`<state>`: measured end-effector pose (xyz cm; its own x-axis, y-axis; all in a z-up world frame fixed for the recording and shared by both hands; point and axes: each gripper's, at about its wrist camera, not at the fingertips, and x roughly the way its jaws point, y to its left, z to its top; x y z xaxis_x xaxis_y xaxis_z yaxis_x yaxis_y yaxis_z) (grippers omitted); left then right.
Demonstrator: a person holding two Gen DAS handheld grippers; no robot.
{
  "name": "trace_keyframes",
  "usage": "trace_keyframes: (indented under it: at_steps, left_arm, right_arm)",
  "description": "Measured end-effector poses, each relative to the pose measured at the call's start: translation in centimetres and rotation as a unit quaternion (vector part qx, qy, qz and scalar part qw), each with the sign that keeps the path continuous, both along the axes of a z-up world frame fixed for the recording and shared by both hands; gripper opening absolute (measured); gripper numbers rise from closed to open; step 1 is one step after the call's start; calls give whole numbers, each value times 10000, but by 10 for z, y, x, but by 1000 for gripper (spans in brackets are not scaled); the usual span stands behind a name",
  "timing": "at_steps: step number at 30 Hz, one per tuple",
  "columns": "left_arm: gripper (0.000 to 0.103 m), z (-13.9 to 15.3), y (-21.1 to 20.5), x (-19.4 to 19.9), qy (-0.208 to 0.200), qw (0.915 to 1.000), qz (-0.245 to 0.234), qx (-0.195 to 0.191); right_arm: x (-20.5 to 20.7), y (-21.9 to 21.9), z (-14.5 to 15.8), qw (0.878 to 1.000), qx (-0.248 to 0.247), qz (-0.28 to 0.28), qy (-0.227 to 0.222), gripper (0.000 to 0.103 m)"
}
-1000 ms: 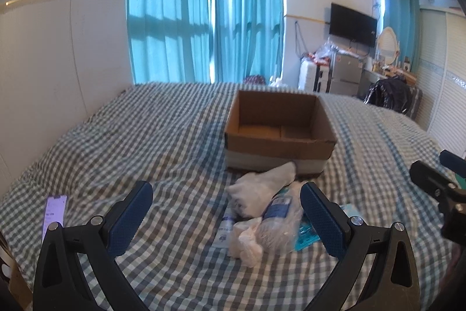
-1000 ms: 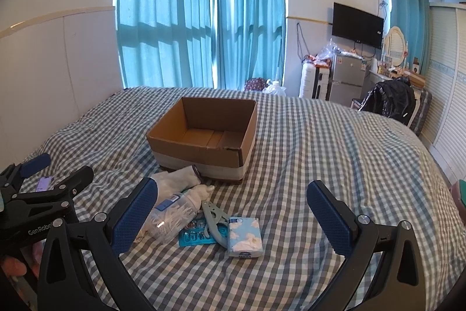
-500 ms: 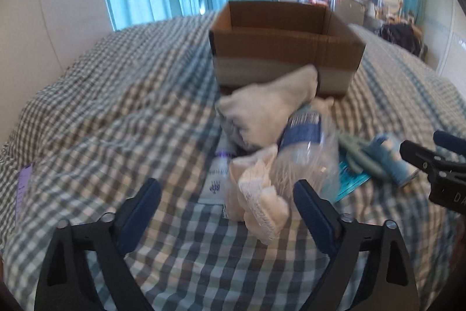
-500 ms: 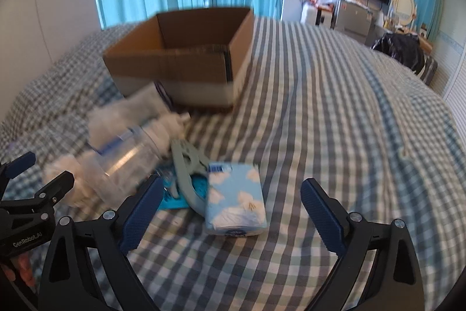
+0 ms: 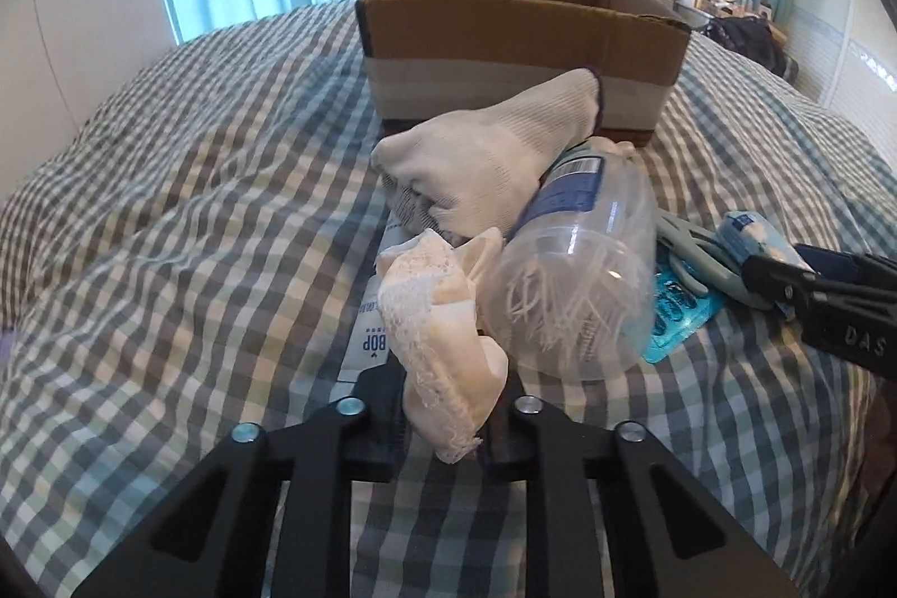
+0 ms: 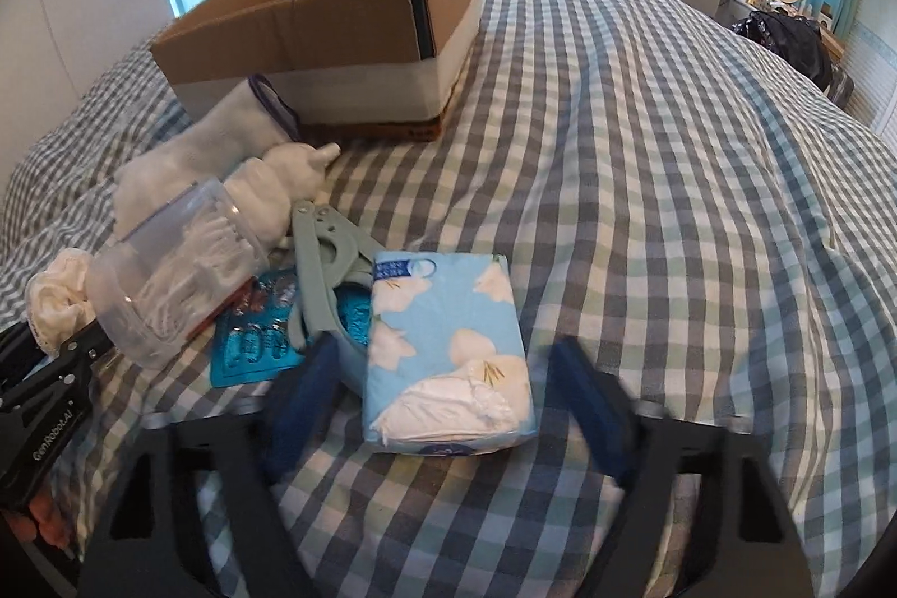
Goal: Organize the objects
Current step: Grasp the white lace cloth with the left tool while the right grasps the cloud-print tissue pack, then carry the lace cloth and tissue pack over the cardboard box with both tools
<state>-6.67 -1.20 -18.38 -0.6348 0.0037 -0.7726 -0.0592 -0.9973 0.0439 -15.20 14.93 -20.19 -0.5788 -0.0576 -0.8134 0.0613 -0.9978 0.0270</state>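
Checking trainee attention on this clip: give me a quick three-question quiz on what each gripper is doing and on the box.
1. True or false: the left gripper is shut on the cream lace cloth.
2. What lies between the right gripper's open fingers?
3. Fill in: the brown cardboard box is open at the ___.

Key: 1 true. 2 the blue flowered tissue pack. 3 top.

Bare bedspread (image 6: 644, 217) right — item pile (image 6: 235, 228) crowding box (image 6: 336, 37) front
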Motion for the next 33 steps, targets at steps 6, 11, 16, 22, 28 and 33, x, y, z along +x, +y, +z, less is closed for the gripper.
trace_keyframes:
  at_steps: [6, 11, 16, 22, 28, 33]
  left_arm:
    - [15, 14, -3, 10, 72, 9999, 105, 16]
    - [15, 39, -10, 23, 351, 9991, 214, 37]
    - [15, 68, -13, 39, 703, 9971, 281, 75]
    - [15, 104, -10, 48, 1121, 9932, 276, 144]
    - [15, 140, 3, 46, 1566, 9876, 41, 74]
    - [15, 165, 4, 30, 1830, 9830, -38, 168]
  right_arm:
    - [14, 6, 18, 9996, -217, -38, 165, 52]
    - [33, 0, 46, 9985, -158, 86, 510, 52]
    - [54, -4, 76, 9959, -174, 199, 866, 52]
    - [75, -11, 113, 9911, -177, 377, 1265, 52]
    - [85, -20, 149, 9850, -149, 529, 1636, 52]
    - [76, -27, 174, 9798, -221, 722, 1854, 52]
